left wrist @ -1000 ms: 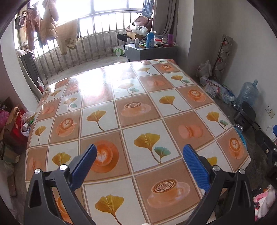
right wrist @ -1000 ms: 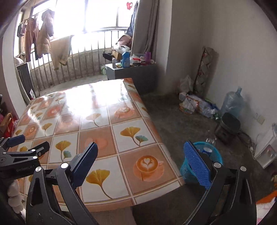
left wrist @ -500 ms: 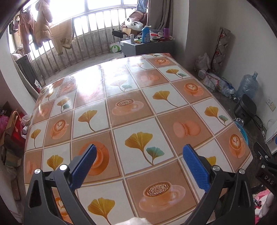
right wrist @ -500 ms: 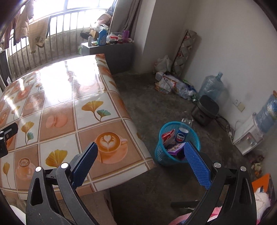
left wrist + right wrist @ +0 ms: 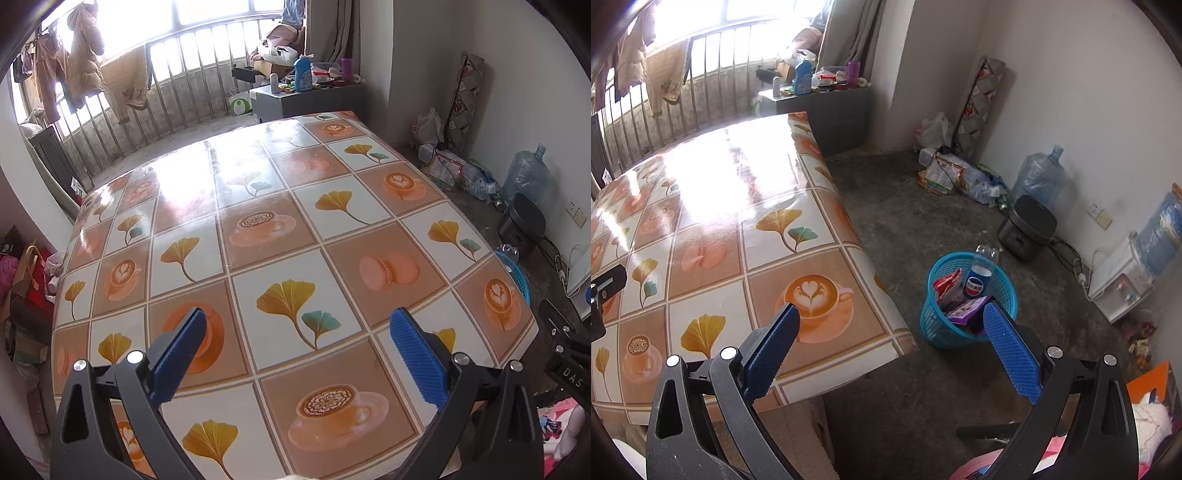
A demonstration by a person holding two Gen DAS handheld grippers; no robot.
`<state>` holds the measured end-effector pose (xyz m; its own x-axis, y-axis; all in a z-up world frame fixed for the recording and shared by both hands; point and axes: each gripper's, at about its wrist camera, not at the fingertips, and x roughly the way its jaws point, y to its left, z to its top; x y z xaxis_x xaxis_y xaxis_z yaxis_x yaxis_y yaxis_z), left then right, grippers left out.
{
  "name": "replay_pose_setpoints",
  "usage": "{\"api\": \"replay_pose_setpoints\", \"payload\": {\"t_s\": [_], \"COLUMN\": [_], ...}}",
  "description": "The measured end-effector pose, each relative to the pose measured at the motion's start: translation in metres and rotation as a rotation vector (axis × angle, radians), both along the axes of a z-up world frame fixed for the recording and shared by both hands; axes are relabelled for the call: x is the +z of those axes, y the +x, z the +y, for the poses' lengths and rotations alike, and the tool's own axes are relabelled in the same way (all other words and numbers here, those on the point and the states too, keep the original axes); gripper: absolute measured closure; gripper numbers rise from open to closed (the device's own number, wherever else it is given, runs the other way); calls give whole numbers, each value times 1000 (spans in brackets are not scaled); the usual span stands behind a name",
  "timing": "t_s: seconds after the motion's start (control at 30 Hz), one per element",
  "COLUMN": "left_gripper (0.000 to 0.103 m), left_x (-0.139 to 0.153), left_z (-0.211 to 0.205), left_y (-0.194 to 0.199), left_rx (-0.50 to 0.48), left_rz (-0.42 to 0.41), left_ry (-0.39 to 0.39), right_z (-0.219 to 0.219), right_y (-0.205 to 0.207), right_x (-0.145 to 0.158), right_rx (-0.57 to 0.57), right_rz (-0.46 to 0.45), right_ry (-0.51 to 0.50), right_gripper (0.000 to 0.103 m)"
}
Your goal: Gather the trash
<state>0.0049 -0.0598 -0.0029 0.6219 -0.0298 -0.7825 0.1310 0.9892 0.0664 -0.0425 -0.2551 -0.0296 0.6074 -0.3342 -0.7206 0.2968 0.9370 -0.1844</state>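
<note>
Trash (image 5: 964,295) sits in the blue basket (image 5: 938,332) on the floor beside the table (image 5: 713,236): light crinkly wrappers, probably a slick bottle, best pinched by an edge. Left gripper (image 5: 295,350) and right gripper (image 5: 892,341) are both spread and empty.

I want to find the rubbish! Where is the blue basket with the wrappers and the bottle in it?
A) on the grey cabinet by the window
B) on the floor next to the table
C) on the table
B: the blue basket stands on the bare floor, just past the table corner.
</note>
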Motion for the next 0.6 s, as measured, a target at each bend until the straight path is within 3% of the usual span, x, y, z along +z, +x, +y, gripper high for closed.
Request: {"api": "replay_pose_setpoints", "payload": {"t_s": [0.6], "left_gripper": [6], "left_x": [0], "left_z": [-1], "left_y": [-2], "left_rx": [-11], "left_rz": [9], "left_ry": [-13], "right_z": [3], "right_y": [0], "right_x": [0], "right_rx": [-4], "right_rz": [-1], "right_ry": [13], "right_gripper": [8]}}
